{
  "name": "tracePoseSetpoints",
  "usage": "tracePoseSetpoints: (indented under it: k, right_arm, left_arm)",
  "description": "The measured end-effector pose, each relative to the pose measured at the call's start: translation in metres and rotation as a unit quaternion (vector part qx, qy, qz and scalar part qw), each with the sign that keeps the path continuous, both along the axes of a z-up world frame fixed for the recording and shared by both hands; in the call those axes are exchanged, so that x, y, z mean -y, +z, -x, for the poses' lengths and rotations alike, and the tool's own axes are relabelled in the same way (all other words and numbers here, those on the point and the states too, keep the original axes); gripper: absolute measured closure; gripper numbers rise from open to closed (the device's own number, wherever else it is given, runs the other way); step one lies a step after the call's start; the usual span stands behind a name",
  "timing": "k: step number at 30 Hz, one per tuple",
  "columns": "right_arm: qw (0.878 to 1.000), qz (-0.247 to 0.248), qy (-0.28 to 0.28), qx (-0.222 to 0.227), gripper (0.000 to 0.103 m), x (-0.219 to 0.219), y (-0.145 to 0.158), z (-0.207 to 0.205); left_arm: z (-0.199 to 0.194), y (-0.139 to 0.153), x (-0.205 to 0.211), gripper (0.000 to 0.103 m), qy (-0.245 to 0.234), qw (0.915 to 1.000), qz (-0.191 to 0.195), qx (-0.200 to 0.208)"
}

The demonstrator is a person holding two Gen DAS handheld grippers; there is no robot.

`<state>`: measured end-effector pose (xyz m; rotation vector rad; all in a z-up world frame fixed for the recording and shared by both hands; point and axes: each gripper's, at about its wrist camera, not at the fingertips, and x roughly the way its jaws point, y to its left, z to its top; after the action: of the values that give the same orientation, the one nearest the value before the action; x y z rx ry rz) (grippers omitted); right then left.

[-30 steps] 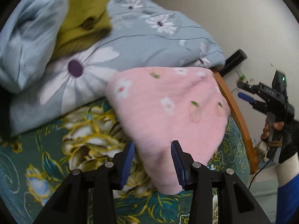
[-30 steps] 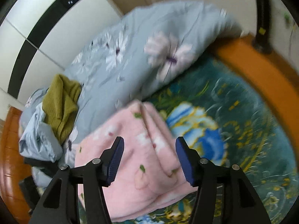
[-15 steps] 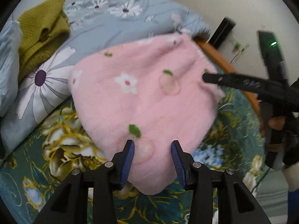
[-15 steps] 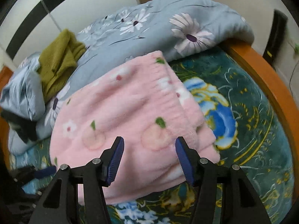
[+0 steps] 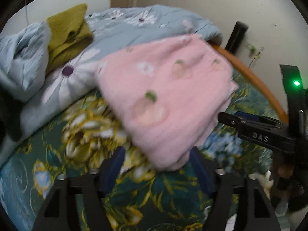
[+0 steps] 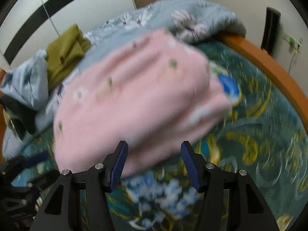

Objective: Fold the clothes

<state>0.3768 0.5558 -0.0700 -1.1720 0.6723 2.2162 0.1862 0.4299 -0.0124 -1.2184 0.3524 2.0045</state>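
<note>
We see our right gripper (image 6: 154,161) at bottom centre, jaws apart, nothing pinched. The folded pink garment (image 6: 134,100) fills mid-frame on the teal bedspread (image 6: 259,134). Upper left lies an olive knit (image 6: 65,52) on a grey quilt (image 6: 202,13).

The left gripper (image 5: 156,165) has let go of the pink garment (image 5: 163,100), its jaws opening wide.

Raised letters "DAS" on the black body of the right gripper (image 5: 248,122), no other legible text
</note>
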Motion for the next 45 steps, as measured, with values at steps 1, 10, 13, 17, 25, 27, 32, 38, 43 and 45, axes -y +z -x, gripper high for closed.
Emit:
tracePoseSetpoints:
  k: [1, 10, 13, 17, 25, 27, 32, 38, 43, 45]
  right_arm:
    - [1.0, 0.003, -0.005, 0.005, 0.044, 0.006, -0.006, -0.003]
    - [0.998, -0.034, -0.044, 0.019, 0.033, 0.03, -0.032, -0.016]
    - [0.997, -0.057, -0.043, 0.019, 0.033, 0.038, -0.034, -0.016]
    - [0.997, -0.068, -0.038, 0.011, 0.022, 0.046, -0.038, -0.015]
    - [0.995, -0.091, -0.037, 0.001, 0.022, 0.063, -0.041, -0.02]
    - [0.995, -0.097, -0.036, 0.003, 0.021, 0.07, -0.04, -0.021]
    - [0.993, -0.11, -0.026, 0.014, 0.012, 0.082, -0.043, -0.014]
    - [0.993, -0.116, -0.027, 0.012, 0.011, 0.092, -0.04, -0.014]
    - [0.991, -0.126, -0.026, 0.023, 0.01, 0.103, -0.038, -0.011]
    - [0.991, -0.126, -0.026, 0.022, 0.01, 0.107, -0.037, -0.011]
  left_arm:
    - [-0.002, -0.005, 0.0, 0.014, 0.0, 1.0, 0.004, -0.002]
    - [0.0, -0.035, 0.007, 0.0, 0.058, 0.9966, 0.007, -0.058]
    - [0.002, -0.045, 0.01, 0.0, 0.074, 0.995, 0.004, -0.068]
    - [0.002, -0.062, 0.01, 0.0, 0.077, 0.9952, 0.021, -0.057]
    - [0.001, -0.073, 0.015, 0.0, 0.08, 0.9948, 0.016, -0.061]
    - [0.001, -0.073, 0.015, 0.0, 0.081, 0.9948, 0.014, -0.06]
    - [0.001, -0.074, 0.016, 0.0, 0.082, 0.9946, 0.01, -0.063]
    - [0.002, -0.074, 0.017, 0.0, 0.082, 0.9945, 0.007, -0.065]
    - [0.0, -0.077, 0.019, 0.0, 0.082, 0.9944, 0.006, -0.066]
    - [-0.001, -0.077, 0.019, 0.0, 0.082, 0.9944, 0.006, -0.067]
